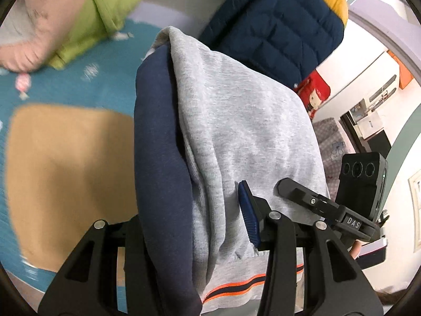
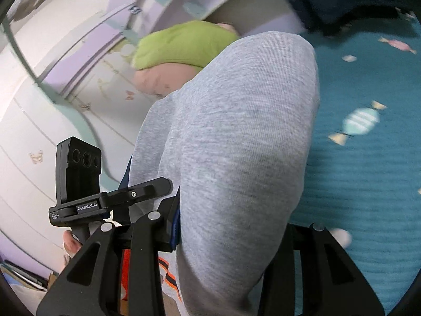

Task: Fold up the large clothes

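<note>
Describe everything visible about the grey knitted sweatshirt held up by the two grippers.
The grey knitted sweatshirt is soft heathered jersey with a navy panel and an orange-and-dark striped band. It hangs bunched and draped, lifted above the teal candy-print bedspread. The left gripper and right gripper are each clamped on its folds.

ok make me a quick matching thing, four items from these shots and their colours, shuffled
Things:
1. sweatshirt
2. jacket
3. bedspread
4. pillow

Colours:
a. teal
b. green
c. grey
d. navy

Pairs: 1-c, 2-d, 3-a, 4-b
</note>
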